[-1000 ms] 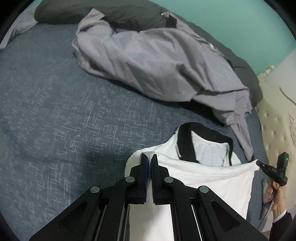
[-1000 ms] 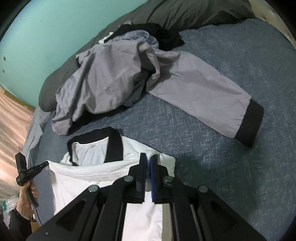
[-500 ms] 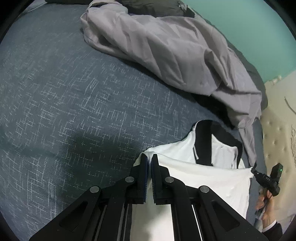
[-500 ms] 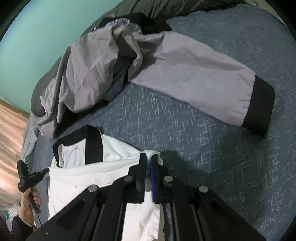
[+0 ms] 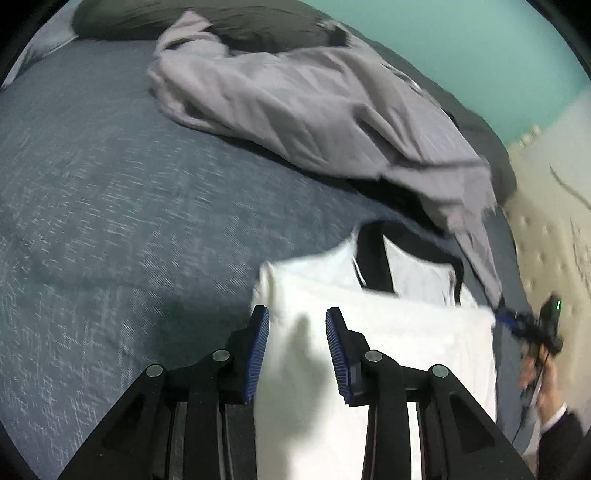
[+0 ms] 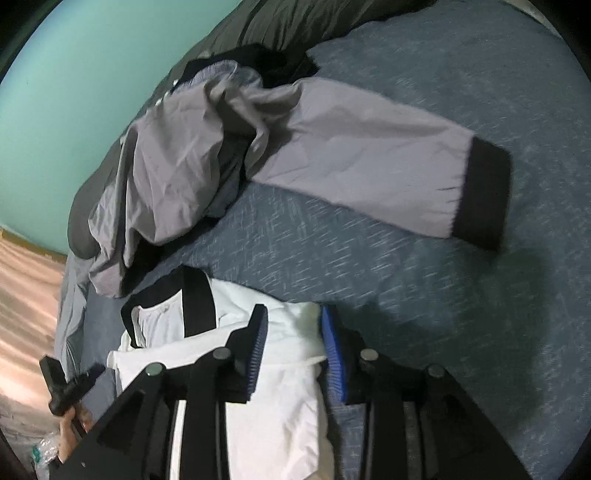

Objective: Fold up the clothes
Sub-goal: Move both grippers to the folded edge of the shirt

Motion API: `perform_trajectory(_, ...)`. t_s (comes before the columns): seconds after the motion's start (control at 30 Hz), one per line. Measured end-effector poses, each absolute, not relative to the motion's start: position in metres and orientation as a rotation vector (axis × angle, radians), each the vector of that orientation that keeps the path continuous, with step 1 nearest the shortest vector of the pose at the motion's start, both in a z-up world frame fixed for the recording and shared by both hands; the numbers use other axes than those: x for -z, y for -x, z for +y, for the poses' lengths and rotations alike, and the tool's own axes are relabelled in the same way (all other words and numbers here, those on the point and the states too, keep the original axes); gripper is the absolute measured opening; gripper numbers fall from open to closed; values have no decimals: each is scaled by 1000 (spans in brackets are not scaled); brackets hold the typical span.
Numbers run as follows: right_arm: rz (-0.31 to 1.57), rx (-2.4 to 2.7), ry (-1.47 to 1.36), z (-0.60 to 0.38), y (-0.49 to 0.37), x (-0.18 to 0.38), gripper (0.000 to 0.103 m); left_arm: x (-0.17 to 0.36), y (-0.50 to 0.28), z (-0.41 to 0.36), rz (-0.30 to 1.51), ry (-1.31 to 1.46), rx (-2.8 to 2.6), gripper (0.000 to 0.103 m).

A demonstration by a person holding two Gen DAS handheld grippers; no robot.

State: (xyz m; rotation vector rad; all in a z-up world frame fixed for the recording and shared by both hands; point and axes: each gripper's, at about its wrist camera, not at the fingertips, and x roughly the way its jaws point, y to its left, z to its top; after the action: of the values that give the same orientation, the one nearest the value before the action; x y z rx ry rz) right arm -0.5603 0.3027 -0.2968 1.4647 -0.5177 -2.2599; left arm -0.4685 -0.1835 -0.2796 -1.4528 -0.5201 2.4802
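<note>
Both grippers stand with fingers wide apart, holding nothing. The white shirt [image 5: 406,332] lies folded on the bed [image 5: 92,221], its edge between the left gripper [image 5: 297,325] fingers and between the right gripper [image 6: 290,325] fingers. Beyond the fingers lies a grey jacket [image 6: 332,155].

No readable text, label, brand, number or sign shows in either wrist view.

Teal wall [image 5: 461,33], blue-grey bedspread [image 5: 92,203], cream tufted headboard [image 5: 554,206], dim light
</note>
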Motion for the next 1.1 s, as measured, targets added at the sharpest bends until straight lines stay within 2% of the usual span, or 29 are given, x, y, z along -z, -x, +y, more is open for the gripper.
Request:
perform_trajectory(0.2,-261,2271,-1331,290,531,278,31,289,458,-160,-381,1459,-2469,35)
perform_trajectory(0.33,-65,2239,-1328,265,517,288,31,299,467,-159,-356,1487,-2493,35)
perform_trajectory(0.57,140,2238,-1370,242,516,310,31,312,479,-152,-288,1512,-2515,35)
perform_trajectory(0.83,194,2292,-1378,234,537,320,30,317,499,-149,-272,1503,-2557,34)
perform_trajectory(1.1,111,2407,-1342,240,572,308,30,303,528,-158,-345,1450,-2618,34)
